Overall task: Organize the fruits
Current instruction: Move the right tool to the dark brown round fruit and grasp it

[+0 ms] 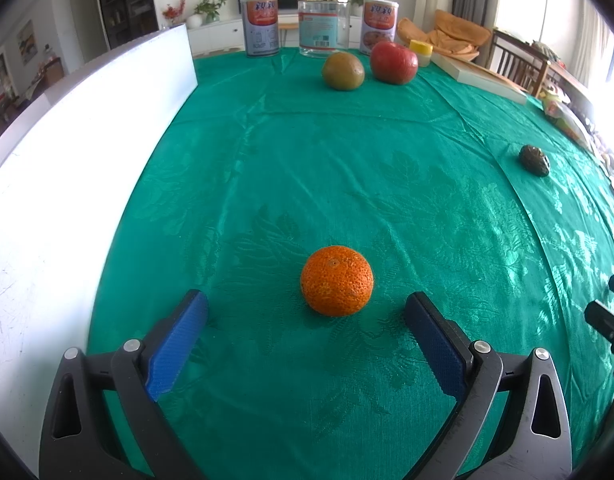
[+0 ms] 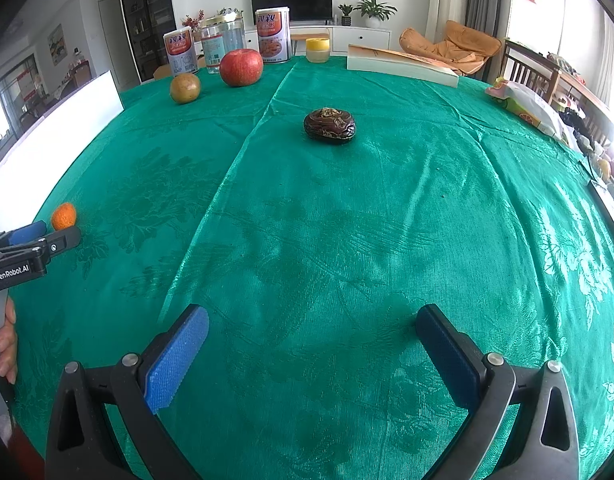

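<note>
We judge approach step. Left gripper [image 1: 307, 316] wide open, empty; tangerine [image 1: 336, 280] on tablecloth [image 1: 387, 184] just ahead between fingertips. Next: we advance, close gently. Right gripper [image 2: 313, 332] also open, empty.

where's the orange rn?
The orange sits on the green tablecloth, just ahead of the open left hand-held gripper in the left wrist view; the right wrist view shows it at far left.
</note>
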The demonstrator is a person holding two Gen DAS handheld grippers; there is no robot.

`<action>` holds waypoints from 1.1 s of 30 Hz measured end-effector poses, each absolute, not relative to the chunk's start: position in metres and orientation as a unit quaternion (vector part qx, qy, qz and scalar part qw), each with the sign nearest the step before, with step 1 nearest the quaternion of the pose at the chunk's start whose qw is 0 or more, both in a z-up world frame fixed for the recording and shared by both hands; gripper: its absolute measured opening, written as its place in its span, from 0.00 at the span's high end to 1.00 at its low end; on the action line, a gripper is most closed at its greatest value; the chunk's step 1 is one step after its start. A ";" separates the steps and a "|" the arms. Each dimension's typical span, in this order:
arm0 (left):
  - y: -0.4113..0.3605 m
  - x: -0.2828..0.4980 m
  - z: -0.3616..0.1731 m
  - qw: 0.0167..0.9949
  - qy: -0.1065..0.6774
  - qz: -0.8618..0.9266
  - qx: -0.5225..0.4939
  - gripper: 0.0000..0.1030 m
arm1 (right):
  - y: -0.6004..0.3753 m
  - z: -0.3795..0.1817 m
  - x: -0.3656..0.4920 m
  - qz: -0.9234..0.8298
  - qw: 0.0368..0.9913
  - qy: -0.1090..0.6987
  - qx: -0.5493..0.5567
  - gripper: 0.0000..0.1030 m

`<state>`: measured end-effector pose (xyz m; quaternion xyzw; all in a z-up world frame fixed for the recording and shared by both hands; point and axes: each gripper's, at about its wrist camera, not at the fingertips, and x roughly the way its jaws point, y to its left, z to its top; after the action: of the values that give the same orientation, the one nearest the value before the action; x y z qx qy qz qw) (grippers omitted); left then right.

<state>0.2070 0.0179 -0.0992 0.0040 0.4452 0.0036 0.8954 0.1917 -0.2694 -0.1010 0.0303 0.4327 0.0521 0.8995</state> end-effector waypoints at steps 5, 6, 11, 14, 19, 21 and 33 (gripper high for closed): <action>0.018 0.207 -0.099 0.895 0.445 0.004 0.004 0.02 | -0.324 -0.097 0.192 -0.006 0.896 0.409 0.174 0.00; 0.018 0.207 -0.099 0.895 0.445 0.004 0.004 0.02 | -0.331 -0.093 0.200 -0.022 0.891 0.412 0.188 0.00; 0.018 0.207 -0.099 0.895 0.445 0.004 0.004 0.02 | -0.311 -0.068 0.270 0.010 0.891 0.433 0.138 0.00; 0.018 0.207 -0.099 0.895 0.445 0.003 0.004 0.02 | -0.287 -0.074 0.317 0.011 0.888 0.453 0.081 0.00; 0.018 0.207 -0.099 0.895 0.445 0.003 0.004 0.02 | -0.250 -0.093 0.355 0.018 0.880 0.474 -0.014 0.09; 0.018 0.207 -0.099 0.895 0.445 0.003 0.004 0.02 | -0.244 -0.097 0.354 0.030 0.879 0.475 -0.025 0.45; 0.018 0.207 -0.099 0.895 0.445 0.003 0.004 0.02 | -0.219 -0.091 0.271 0.112 0.873 0.474 -0.011 0.59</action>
<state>0.2073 0.0183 -0.0992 0.0039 0.4453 0.0035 0.8954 0.2711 -0.2192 -0.0914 -0.0108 0.4741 0.1118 0.8733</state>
